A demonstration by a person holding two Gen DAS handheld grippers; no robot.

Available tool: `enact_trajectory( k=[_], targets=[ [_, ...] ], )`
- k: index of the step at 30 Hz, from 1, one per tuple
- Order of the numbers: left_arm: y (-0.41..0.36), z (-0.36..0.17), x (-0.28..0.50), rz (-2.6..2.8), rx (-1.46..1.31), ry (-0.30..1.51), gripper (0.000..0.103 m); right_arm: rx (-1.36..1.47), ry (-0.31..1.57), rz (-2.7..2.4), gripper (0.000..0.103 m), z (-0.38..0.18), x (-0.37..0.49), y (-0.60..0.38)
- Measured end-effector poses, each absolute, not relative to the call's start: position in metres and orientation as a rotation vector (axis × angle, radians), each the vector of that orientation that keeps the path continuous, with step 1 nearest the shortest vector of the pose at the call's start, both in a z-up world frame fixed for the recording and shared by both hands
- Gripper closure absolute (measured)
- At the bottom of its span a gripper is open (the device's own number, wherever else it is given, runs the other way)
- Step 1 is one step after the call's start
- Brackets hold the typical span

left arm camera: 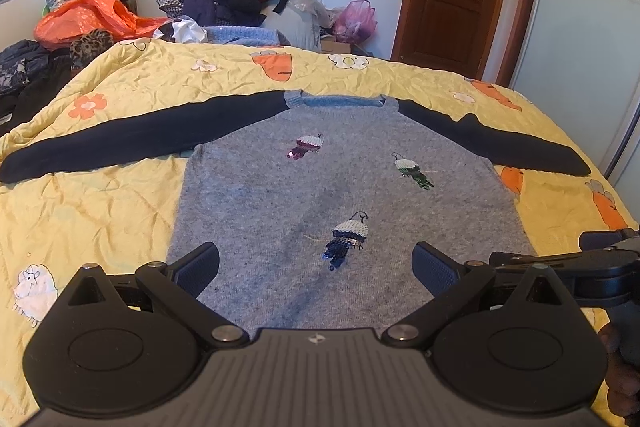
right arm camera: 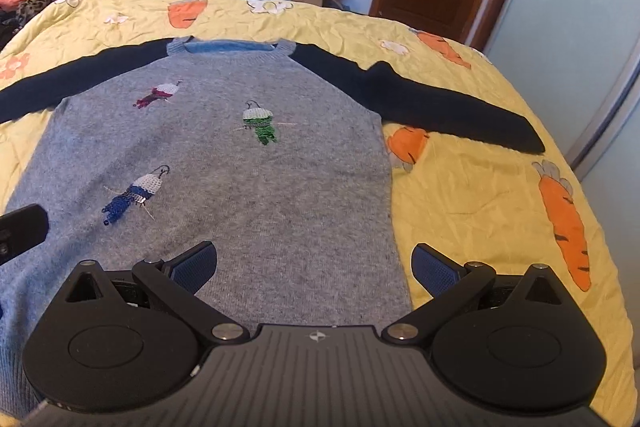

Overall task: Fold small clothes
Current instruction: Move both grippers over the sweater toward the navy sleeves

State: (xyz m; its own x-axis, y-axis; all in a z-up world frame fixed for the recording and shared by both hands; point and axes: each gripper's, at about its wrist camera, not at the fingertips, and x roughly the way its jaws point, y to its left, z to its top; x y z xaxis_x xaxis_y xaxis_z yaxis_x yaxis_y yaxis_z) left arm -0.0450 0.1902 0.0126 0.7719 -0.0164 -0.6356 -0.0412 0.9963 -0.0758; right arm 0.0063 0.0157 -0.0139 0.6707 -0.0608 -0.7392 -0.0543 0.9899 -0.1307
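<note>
- The sweater lies flat on the quilt, front up: grey body, navy sleeves spread wide, three sequin figures.
- Left gripper and right gripper hover over its hem, fingers apart, empty.

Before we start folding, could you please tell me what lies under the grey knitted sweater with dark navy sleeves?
The grey knitted sweater lies flat on a wrinkled yellow quilt with carrot prints. The quilt shows all around it; whatever lies directly beneath the sweater is covered.
</note>
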Motion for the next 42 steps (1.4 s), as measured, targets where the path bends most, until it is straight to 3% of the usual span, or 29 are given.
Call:
enact_trajectory(
  k=[13,24,33,42],
  targets=[
    [0.185,-0.012,-0.025,0.048,-0.049,0.773,0.0,-0.002,1.05,0.044,0.0,-0.085,0.019,-0.006],
    [0.184,-0.018,-0.018,0.058,-0.043,0.798,0.0,-0.032,0.849,0.115,0.0,-0.097,-0.025,-0.015],
    [0.184,-0.024,-0.01,0.071,-0.03,0.819,0.0,0.158,0.85,0.191,0.0,-0.063,-0.003,-0.042],
    [0.179,-0.03,0.019,0.067,-0.039,0.835,0.0,-0.013,0.827,0.098,0.0,-0.042,0.061,-0.036]
  ],
)
